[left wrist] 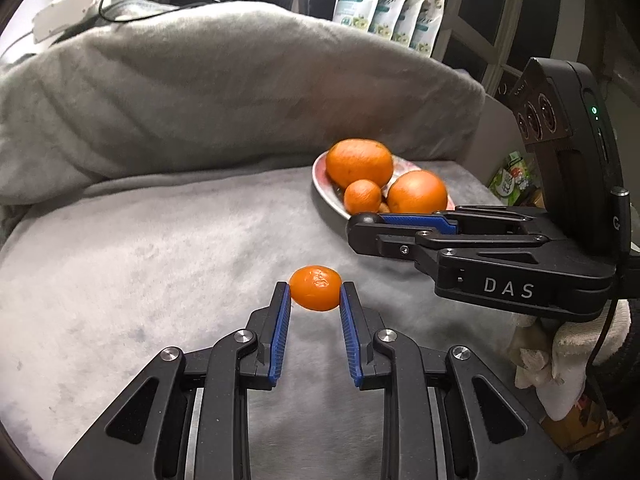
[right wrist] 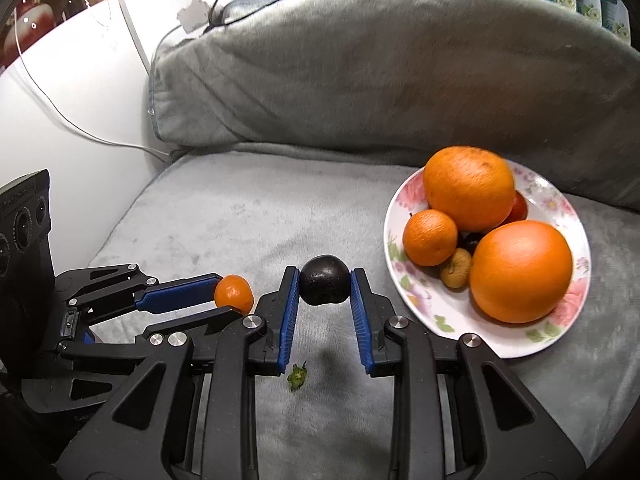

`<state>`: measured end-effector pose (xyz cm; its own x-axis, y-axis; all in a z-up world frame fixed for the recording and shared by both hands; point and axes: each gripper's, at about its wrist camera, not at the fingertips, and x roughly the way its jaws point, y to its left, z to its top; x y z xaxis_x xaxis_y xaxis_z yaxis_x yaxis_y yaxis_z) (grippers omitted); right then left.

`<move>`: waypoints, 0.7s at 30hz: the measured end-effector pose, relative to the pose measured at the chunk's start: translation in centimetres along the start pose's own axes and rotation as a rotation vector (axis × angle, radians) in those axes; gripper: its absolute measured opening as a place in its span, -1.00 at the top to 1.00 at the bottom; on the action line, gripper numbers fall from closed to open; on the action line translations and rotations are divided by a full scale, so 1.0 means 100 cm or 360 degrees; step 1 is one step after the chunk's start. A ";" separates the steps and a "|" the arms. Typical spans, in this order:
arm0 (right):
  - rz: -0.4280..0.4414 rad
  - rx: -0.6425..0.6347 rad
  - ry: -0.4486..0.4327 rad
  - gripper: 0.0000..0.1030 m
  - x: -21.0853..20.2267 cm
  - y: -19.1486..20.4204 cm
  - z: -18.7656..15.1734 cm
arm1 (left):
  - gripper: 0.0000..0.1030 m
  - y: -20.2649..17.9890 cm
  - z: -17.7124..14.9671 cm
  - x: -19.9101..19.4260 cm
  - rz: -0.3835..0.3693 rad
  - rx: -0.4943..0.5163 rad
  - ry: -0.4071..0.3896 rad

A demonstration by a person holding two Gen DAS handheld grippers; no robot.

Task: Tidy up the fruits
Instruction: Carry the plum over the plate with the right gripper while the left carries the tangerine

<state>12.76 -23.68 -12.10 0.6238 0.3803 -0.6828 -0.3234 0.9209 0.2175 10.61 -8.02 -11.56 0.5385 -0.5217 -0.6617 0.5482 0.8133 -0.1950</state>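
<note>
My left gripper (left wrist: 315,290) is shut on a small wrinkled mandarin (left wrist: 315,288), held just above the grey blanket. The same mandarin (right wrist: 234,294) shows at the left gripper's tips in the right wrist view. My right gripper (right wrist: 324,286) is shut on a dark round fruit (right wrist: 324,280), lifted off the blanket. A floral plate (right wrist: 538,338) lies to the right with two big oranges (right wrist: 520,270), a small mandarin (right wrist: 430,237), a brownish fruit (right wrist: 456,267) and partly hidden dark and red ones. In the left wrist view the right gripper (left wrist: 362,226) reaches in front of the plate (left wrist: 320,178).
A thick grey cushion (right wrist: 400,76) rises behind the blanket-covered seat (left wrist: 140,264). A small green leaf scrap (right wrist: 297,376) lies on the blanket under the right gripper. White wall and a cable (right wrist: 72,124) sit at the left; printed pouches (left wrist: 390,4) stand behind the cushion.
</note>
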 end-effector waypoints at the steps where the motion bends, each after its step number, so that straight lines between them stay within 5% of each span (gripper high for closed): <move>1: 0.0002 0.0002 -0.0007 0.48 -0.002 0.000 0.000 | 0.54 -0.001 0.001 -0.001 -0.0005 0.0002 -0.0007; 21: -0.0059 0.0082 -0.0186 0.48 -0.051 -0.044 0.008 | 0.54 -0.031 0.032 0.010 -0.0054 0.0032 -0.0082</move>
<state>11.55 -29.66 -9.01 0.7142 0.3504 -0.6059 -0.2635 0.9366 0.2311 11.50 -11.93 -9.31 0.5513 -0.5618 -0.6168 0.5790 0.7899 -0.2019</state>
